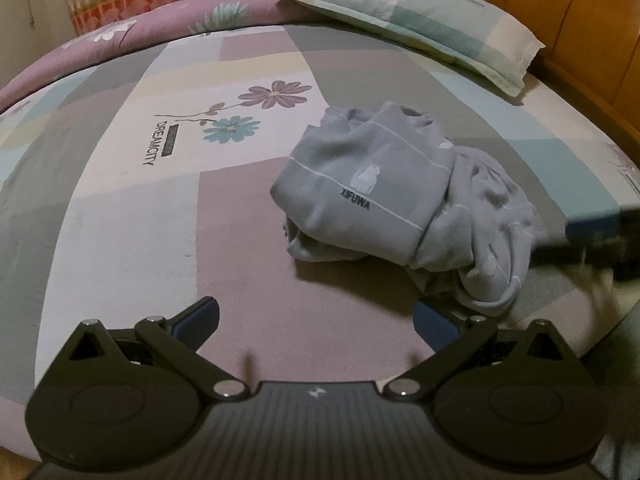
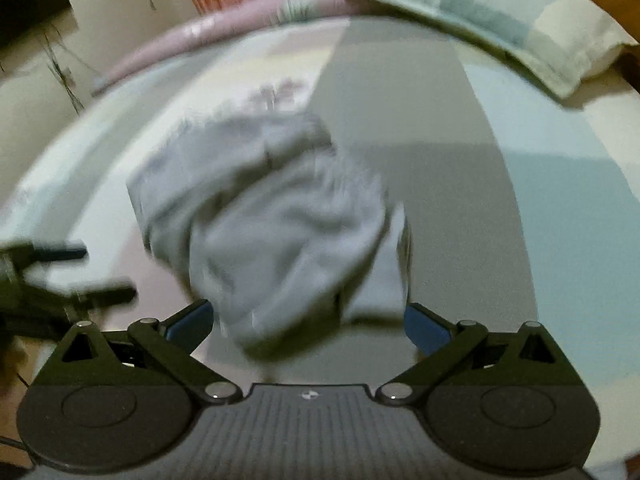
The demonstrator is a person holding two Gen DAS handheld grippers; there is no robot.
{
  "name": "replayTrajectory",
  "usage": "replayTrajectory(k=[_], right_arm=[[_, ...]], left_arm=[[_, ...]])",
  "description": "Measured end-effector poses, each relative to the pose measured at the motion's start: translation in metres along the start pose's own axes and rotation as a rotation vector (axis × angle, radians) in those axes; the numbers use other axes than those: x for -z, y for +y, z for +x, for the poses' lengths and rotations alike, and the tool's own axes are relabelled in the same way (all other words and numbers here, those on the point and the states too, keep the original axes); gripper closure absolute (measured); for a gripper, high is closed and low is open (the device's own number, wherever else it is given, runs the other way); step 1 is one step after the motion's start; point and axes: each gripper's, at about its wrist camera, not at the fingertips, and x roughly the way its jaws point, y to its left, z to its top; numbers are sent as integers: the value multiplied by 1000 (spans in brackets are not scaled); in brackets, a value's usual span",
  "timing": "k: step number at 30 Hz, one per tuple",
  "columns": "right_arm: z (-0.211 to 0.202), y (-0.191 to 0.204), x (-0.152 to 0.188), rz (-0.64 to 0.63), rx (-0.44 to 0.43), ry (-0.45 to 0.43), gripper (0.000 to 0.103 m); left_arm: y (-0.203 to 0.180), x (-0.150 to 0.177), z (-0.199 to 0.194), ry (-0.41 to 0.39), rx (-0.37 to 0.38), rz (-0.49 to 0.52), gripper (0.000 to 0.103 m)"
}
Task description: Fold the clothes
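At the bottom of the left wrist view the left gripper is seen with its jaws spread wide and nothing between them, held over bare sheet. At the bottom of the right wrist view the right gripper is likewise spread apart and empty; the near end of the garment is framed between its blue pads, but contact cannot be confirmed through the blur.

The garment, grey and crumpled into a heap, is found right of centre in the left view, lying on the sheet with a printed band turned upward.

Several risks can be judged from here. Because the heap is bunched, more than one layer may be pinched at once, and the cloth would then be lifted as a lump rather than opened. An edge or corner is not clearly shown, so a grip may be taken mid-fabric. The right view is smeared, which suggests fast motion; a hasty closing could miss the cloth or catch the sheet beneath.

Open room is plentiful to the left of the heap, across the centre and left of the frame. Farther off, in the upper right, a pillow is laid, and beyond it a wooden headboard; spreading should be kept clear of them. The bed's edge is seen curving down at lower right.
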Motion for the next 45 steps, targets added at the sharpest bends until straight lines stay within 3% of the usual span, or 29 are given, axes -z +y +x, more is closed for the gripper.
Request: replayTrajectory(k=[5,9,12,19,20,21,22,25,34,45], right_arm=[[1,-16,-31,30,-92,-51,8],[32,-25,-46,59,-121,-5,26],[51,-36,-44,86,-107,29,33],[71,-60,-40,186,-135,28,37],[69,-60,-39,191,-136,18,43],[67,-58,-38,180,-138,9,60],[61,-55,-38,158,-141,-3,71],[40,-48,-39,113,-133,-36,87],[-21,-81,-36,133,11,-111,92],[-76,-156,1,222,408,-88,92]], left_arm=[[-5,-3,3,7,6,14,1],[-8,-6,5,12,9,28,1],[-8,-7,7,14,7,32,1],[-7,-7,13,26,9,27,1],[-7,-6,13,25,10,27,1],[-7,-6,12,24,12,29,1],[-8,-5,12,23,15,32,1],[-8,-4,11,25,14,39,1],[-18,-4,5,10,21,67,1],[-37,-6,4,-1,51,110,1]])
